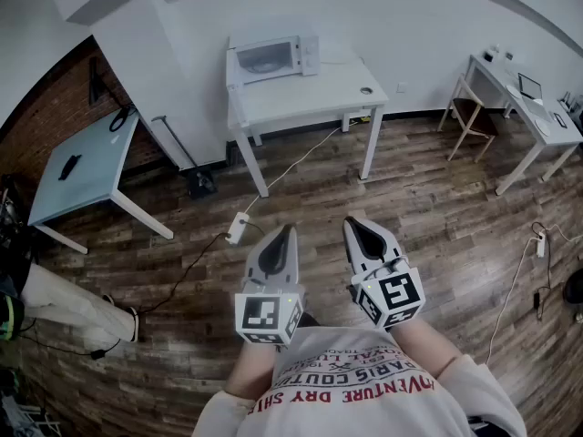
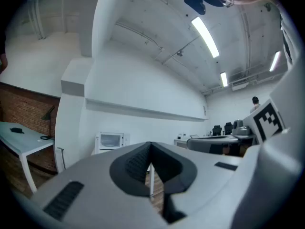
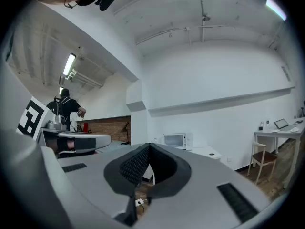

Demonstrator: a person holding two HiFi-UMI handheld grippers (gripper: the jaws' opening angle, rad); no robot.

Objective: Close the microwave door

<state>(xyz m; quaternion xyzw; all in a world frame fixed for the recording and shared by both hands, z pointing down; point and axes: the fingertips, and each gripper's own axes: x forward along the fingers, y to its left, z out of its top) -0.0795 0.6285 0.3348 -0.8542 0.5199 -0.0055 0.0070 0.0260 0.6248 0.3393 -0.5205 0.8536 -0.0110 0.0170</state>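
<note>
White boxy microwave (image 1: 273, 59) sits at the back left corner of a white worktop (image 1: 310, 94), against the wall and well apart from both claws. Door position is not readable at this range. A small dark round object (image 1: 366, 90) lies near the worktop's right edge.

On the wood-plank floor (image 1: 419, 208) between worktop and claws lies a white power strip (image 1: 238, 227) with its cable. A pale blue table (image 1: 86, 167) stands left; a wooden chair (image 1: 469, 116) and white desk (image 1: 524, 107) stand right.

Left claw (image 1: 288, 231) and right claw (image 1: 350, 224) are held side by side near the person's chest, jaws together, gripping nothing.
</note>
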